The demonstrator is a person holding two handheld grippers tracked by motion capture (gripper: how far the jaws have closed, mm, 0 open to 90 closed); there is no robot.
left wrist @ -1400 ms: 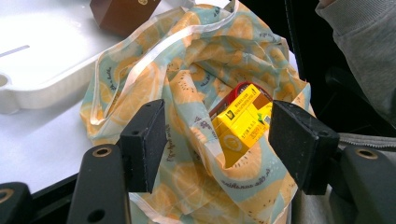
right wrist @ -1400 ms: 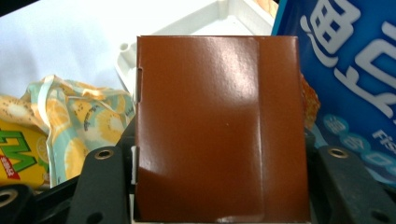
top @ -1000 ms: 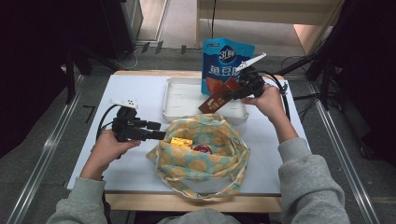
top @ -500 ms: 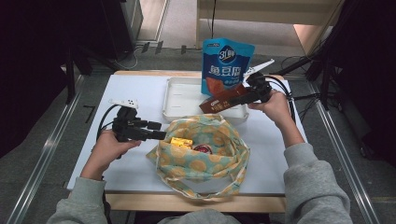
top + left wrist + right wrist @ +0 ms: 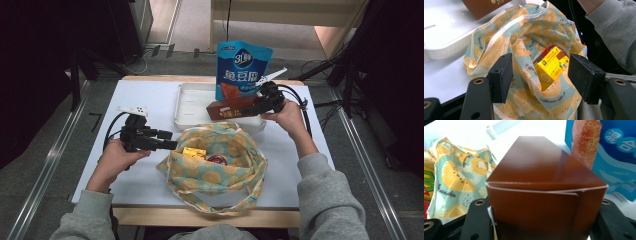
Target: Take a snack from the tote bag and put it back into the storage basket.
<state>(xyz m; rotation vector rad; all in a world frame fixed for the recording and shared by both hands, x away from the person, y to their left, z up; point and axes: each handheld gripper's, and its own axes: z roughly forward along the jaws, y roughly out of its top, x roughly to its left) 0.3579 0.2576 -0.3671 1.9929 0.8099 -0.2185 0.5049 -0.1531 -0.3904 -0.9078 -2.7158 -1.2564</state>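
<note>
The right gripper clamps the brown box by its end, over the white tray, in front of the blue pouch. The left gripper has its jaws apart around the edge of the fruit-print bag, without pressing; a yellow carton lies inside.

Brown box lower, nearer tray

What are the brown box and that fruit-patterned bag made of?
The brown box, shut in the right gripper, looks like glossy cardboard: sharp folds, a white cut edge, a tucked flap. The bag looks like soft matte cloth: it slumps in wrinkles and has sewn hems.
</note>
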